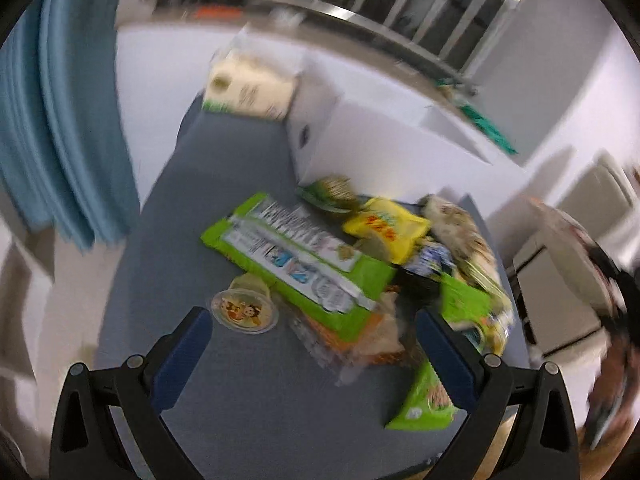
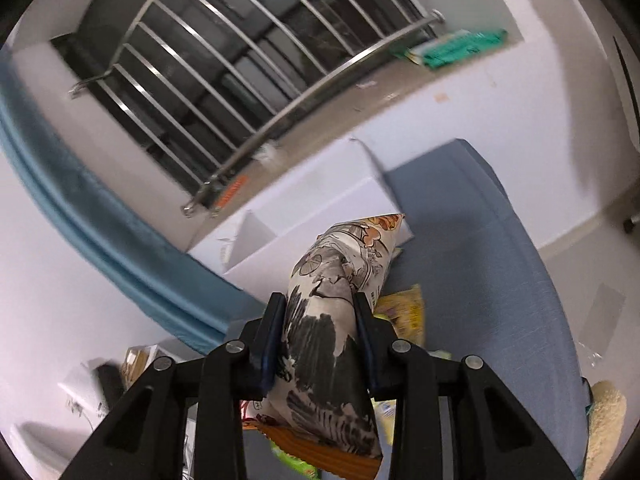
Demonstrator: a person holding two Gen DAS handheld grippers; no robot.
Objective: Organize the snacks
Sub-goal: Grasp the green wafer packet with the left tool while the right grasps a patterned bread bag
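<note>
Grey counter [image 1: 224, 400] carried a snack pile, near the white open box [image 1: 320, 136]. Left tongs [image 1: 314, 334] hung released above it. Right tongs [image 2: 320, 316] clenched a cream ink-print snack bag [image 2: 332, 304] aloft.

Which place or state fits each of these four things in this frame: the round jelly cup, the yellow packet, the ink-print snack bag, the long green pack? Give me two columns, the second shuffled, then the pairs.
Things:
1. round jelly cup
2. yellow packet
3. ink-print snack bag
4. long green pack

Places or states:
A. lies label-up across the middle of the pile on the grey mat
B. clamped between the fingers of the right gripper
C. lies near the white box, on the far side of the pile
D. lies on the mat just ahead of the left finger of the open left gripper

Pairs: 1-D, 2-C, 3-B, 4-A
</note>
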